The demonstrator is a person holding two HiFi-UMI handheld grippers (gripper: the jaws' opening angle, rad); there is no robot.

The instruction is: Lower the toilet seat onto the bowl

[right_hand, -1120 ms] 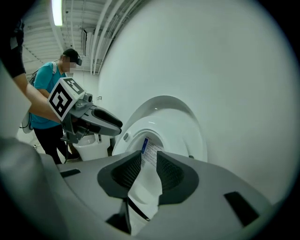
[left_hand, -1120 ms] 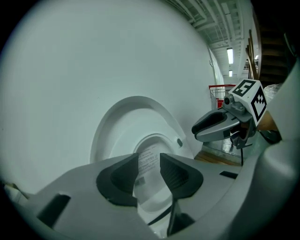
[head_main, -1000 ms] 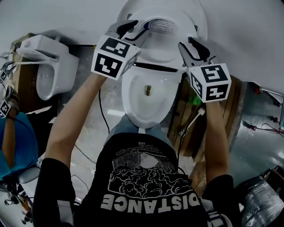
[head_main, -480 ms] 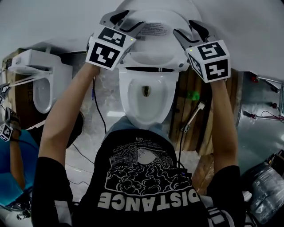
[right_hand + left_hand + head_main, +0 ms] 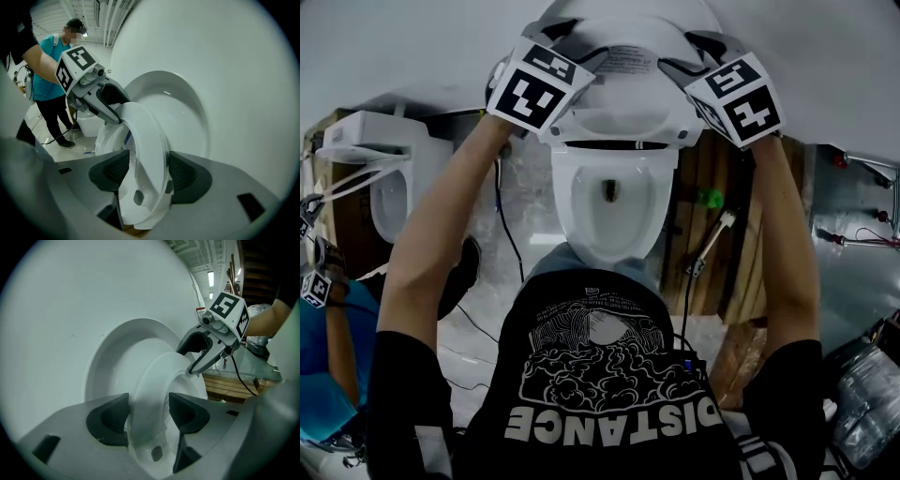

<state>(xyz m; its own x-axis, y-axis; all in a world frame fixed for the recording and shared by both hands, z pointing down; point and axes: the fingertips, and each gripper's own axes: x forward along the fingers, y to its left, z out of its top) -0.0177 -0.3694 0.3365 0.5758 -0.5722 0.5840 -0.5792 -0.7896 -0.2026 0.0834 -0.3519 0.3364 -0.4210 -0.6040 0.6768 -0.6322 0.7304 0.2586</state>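
The toilet seat (image 5: pixel 623 124) is smooth white plastic with a soft gloss. The bowl (image 5: pixel 567 206) under it looks like glazed white ceramic, shinier still. Right of the bowl, the boards (image 5: pixel 741 272) are bare, rough brown wood. Left of the bowl, the floor (image 5: pixel 530 202) is mottled grey stone, dully polished.

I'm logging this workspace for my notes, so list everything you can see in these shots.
toilet bowl: one, white, centre
toilet seat: one, white, raised, between both grippers' jaws
toilet lid: one, white, upright behind the seat
second toilet: one, white, far left
wooden pallet: one, brown, right of bowl
green object: one, small, by the pallet
bystander: one, teal shirt, left
left gripper: one, grey, jaws have just been opening, astride seat's left rim
right gripper: one, grey, jaws have just been opening, astride right rim
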